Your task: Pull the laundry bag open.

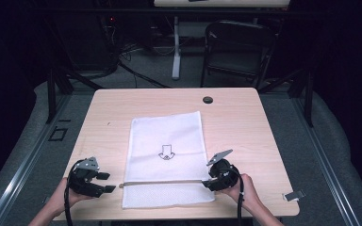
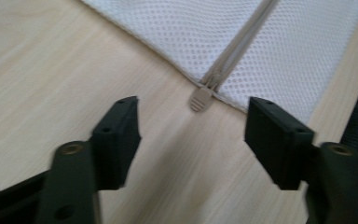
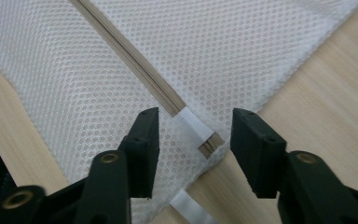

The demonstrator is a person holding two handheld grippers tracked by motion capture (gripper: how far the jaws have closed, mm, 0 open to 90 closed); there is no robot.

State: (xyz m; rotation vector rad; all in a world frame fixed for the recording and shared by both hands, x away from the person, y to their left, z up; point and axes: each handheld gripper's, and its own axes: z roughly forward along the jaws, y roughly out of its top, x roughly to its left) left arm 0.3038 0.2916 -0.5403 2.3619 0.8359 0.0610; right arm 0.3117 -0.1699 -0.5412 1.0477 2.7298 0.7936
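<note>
Fingers of both grippers released, nothing clasped: left gripper just off the zipper pull, right gripper straddling the zipper's far end. White mesh zippered laundry bag, rectangular, printed with a small arrow mark, lies flat mid-table on the light wooden table. Beige zipper runs across its near end between the two grippers; contents not discernible.

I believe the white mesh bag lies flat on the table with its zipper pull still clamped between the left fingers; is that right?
Not quite: the left gripper is open, and the zipper pull lies free on the table ahead of the fingers, as the left gripper view shows. The white mesh bag does lie flat.
</note>
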